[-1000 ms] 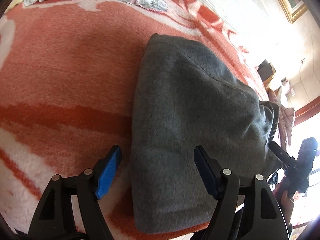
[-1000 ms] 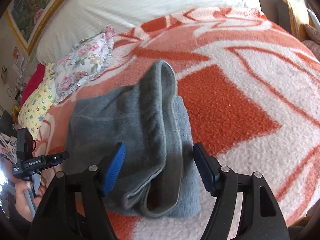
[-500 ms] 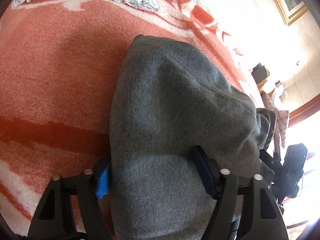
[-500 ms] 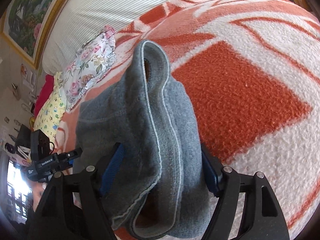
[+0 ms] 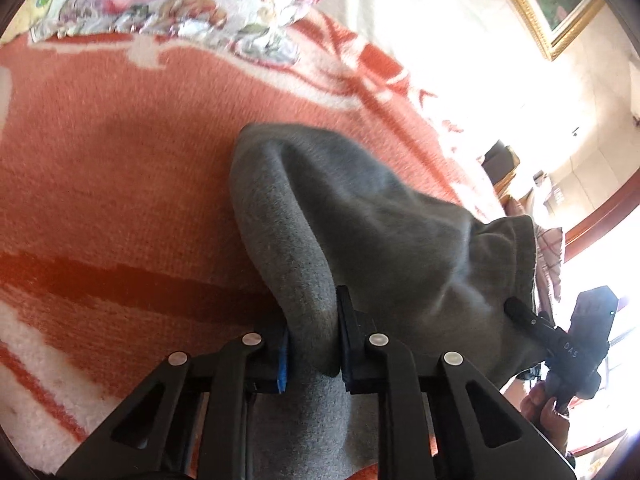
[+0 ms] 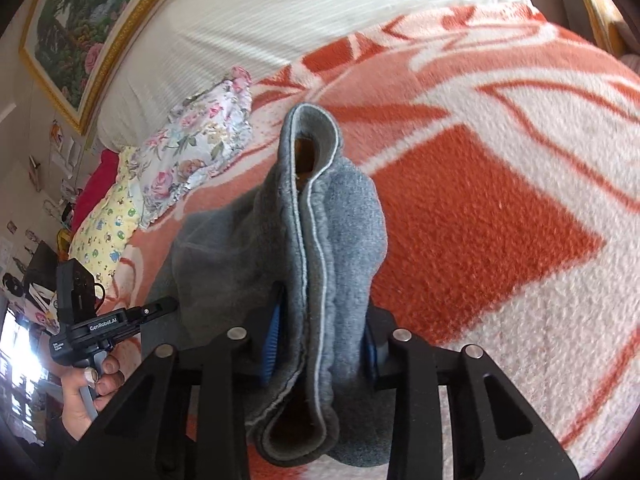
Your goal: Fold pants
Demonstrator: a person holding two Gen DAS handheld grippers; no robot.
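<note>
- Currently, the bed (image 6: pixel 500 208) carries the whole job: an orange-and-white blanket (image 5: pixel 120 160) covers it, and the pants (image 5: pixel 380 232) sit near its middle, well apart from the floral pillow (image 6: pixel 200 148) by the headboard.
- Progress, as judged from the lie of the cloth: the pants are already doubled into a short, thick bundle, so the early folds appear done. What seems to be left is one more fold-over, or setting the bundle down and flattening it; which of the two cannot be told.
- The pants are grey fleece, soft and bulky. The near end is raised off the blanket, while the far end appears to rest on it. A pale stitched hem (image 6: pixel 316 240) runs along the layered edge in the right view, and an open loop of that edge stands up at the far end.
- The left gripper (image 5: pixel 312 344) is closed nearly all the way, pinching a thick rolled fold of the pants between its pads.
- The right gripper (image 6: pixel 320 344) is clamped on the stacked layers at the hemmed edge, its fingers held wider apart by the thicker wad of cloth.
</note>
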